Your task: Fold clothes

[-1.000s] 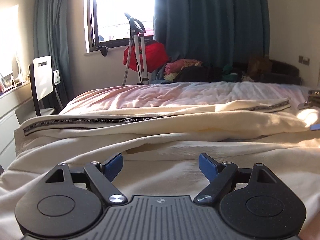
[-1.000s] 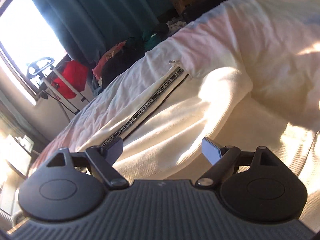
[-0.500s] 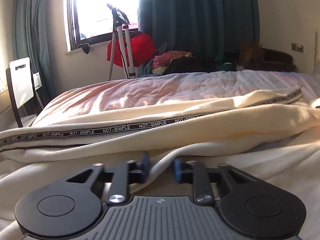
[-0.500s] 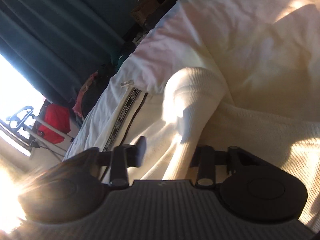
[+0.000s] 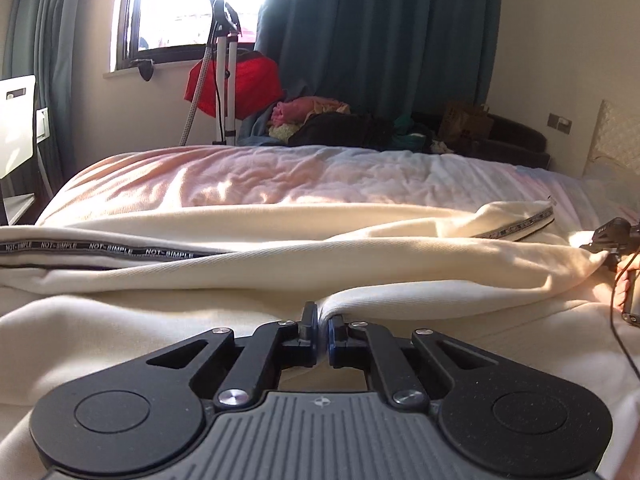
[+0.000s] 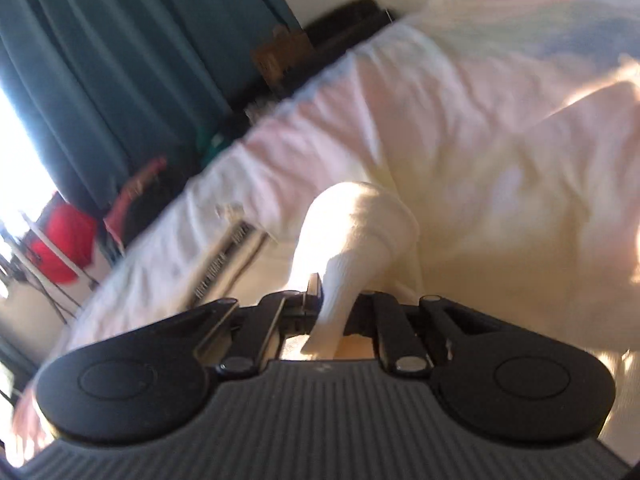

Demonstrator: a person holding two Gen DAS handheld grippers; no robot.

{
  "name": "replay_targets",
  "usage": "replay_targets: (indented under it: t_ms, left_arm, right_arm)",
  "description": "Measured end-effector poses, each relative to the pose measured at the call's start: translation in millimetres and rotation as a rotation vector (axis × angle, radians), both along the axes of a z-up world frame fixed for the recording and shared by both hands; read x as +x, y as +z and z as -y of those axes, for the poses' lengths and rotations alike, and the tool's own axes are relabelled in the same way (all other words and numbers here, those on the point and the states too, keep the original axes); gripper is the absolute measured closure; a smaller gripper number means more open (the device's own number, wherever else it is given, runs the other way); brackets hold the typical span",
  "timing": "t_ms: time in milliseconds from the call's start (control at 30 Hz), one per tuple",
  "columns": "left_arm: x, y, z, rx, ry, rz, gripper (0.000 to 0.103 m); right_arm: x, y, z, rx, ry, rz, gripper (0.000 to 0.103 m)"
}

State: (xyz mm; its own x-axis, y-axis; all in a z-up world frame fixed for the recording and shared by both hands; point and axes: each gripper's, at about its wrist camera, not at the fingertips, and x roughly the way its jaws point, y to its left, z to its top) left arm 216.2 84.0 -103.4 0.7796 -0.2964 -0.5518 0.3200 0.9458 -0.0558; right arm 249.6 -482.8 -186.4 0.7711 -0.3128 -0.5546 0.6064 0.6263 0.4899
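A pale pink, wrinkled bed cover (image 5: 280,184) is spread across the bed, lit by sun. Behind it, at twelve o'clock, long teal curtains (image 5: 380,32) are hung beside a bright window with a dark frame (image 5: 192,4) at eleven o'clock. A red fabric bag (image 5: 236,82) is seen below the window, with a white metal stand (image 5: 224,80) set upright in front of it. A heap of pink and black clothing (image 5: 328,120) is piled past the bed's far edge. A brown paper bag (image 5: 464,122) is placed at one o'clock. A white chair back (image 5: 16,124) is seen at nine o'clock.
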Motion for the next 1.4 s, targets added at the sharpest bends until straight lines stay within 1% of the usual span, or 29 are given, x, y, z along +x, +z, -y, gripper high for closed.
replay_targets:
  t_ms: [67, 100, 133, 167, 200, 233, 267, 300, 333, 367, 400, 433, 533, 600, 667, 767, 867, 1033, 1167, 1200, 1267, 1333, 1400]
  left_arm:
    - [0.6, -6.0, 0.1, -0.019, 0.032, -0.026, 0.094]
    - [0.3, -5.7, -0.6, -0.037, 0.05, -0.034, 0.091]
    - [-2.0, -3.4, -0.9, -0.045, 0.068, -0.031, 0.086]
    - [-4.7, -0.8, -1.2, -0.051, 0.087, -0.028, 0.079]
    - [-9.0, 3.6, -1.2, -0.05, 0.114, -0.021, 0.062]
    - [-13.3, 7.8, -1.0, -0.051, 0.134, -0.012, 0.049]
    - [-19.8, 13.3, -0.8, -0.056, 0.145, -0.001, 0.046]
    - [-26.4, 18.8, -0.5, -0.062, 0.156, 0.01, 0.041]
    - [-32.8, 24.1, -0.2, -0.067, 0.166, 0.02, 0.034]
    - [-39.7, 29.4, 0.6, -0.069, 0.175, 0.024, 0.03]
    - [-48.5, 36.2, 2.0, -0.069, 0.188, 0.035, 0.02]
    - [-57.0, 41.7, 2.4, -0.07, 0.197, 0.048, 0.013]
    - [-84.3, 58.6, 0.4, -0.071, 0.22, 0.07, 0.005]
    - [-105.0, 67.1, -4.2, -0.072, 0.248, 0.08, 0.001]
    - [-126.9, 73.5, -11.1, -0.074, 0.284, 0.086, 0.0]
    - [-157.4, 80.1, -31.7, -0.089, 0.355, 0.046, 0.0]
    - [-184.5, 88.0, -60.6, -0.121, 0.454, 0.0, 0.0]
    - [-221.3, 91.7, -133.3, -0.283, 0.735, -0.098, 0.0]
    - [-241.0, 77.4, -197.6, -0.464, 0.987, -0.203, 0.0]
    - [-243.4, 69.8, -210.9, -0.532, 1.03, -0.243, 0.0]
    - [-247.5, 55.4, -235.9, -0.662, 1.111, -0.32, 0.001]
    - [-245.8, 46.6, -246.5, -0.725, 1.146, -0.367, 0.002]
    - [-242.2, 40.0, -253.1, -0.799, 1.149, -0.392, 0.002]
  right_arm:
    - [-1.3, 0.0, -0.7, -0.009, 0.022, 0.001, 0.09]
    - [-1.3, 2.9, -1.7, -0.019, 0.037, -0.006, 0.087]
    - [-2.7, 8.1, -5.1, -0.037, 0.064, -0.016, 0.085]
    - [-5.3, 13.9, -9.5, -0.058, 0.095, -0.024, 0.076]
    - [-7.9, 19.8, -14.0, -0.08, 0.126, -0.032, 0.058]
    - [-12.7, 27.1, -20.1, -0.106, 0.156, -0.024, 0.046]
    - [-18.8, 35.4, -27.2, -0.136, 0.185, -0.007, 0.022]
    - [-25.0, 43.6, -34.3, -0.166, 0.213, 0.01, 0.014]
    - [-30.4, 53.1, -41.9, -0.195, 0.242, 0.023, 0.015]
    - [-35.5, 63.3, -49.8, -0.224, 0.271, 0.033, 0.015]
    - [-42.8, 71.9, -57.4, -0.24, 0.294, 0.045, 0.016]
    - [-51.4, 79.5, -64.8, -0.247, 0.314, 0.059, 0.016]
    - [-79.2, 97.7, -87.0, -0.26, 0.372, 0.075, 0.016]
    - [-95.0, 104.2, -99.3, -0.269, 0.42, 0.054, 0.016]
    - [-111.1, 110.5, -109.4, -0.28, 0.457, 0.033, 0.016]
    - [-131.5, 119.7, -115.0, -0.277, 0.47, 0.023, 0.016]
    - [-148.3, 127.6, -113.7, -0.264, 0.451, 0.042, 0.016]
    - [-166.7, 132.6, -107.5, -0.231, 0.413, 0.069, 0.016]
    - [-173.5, 128.0, -92.9, -0.157, 0.361, 0.064, 0.016]
    - [-175.5, 127.2, -88.1, -0.135, 0.343, 0.066, 0.016]
    - [-182.4, 124.8, -75.7, -0.085, 0.297, 0.078, 0.016]
    - [-191.2, 121.0, -61.4, -0.024, 0.243, 0.096, 0.016]
    - [-202.8, 112.8, -45.3, 0.064, 0.179, 0.115, 0.016]
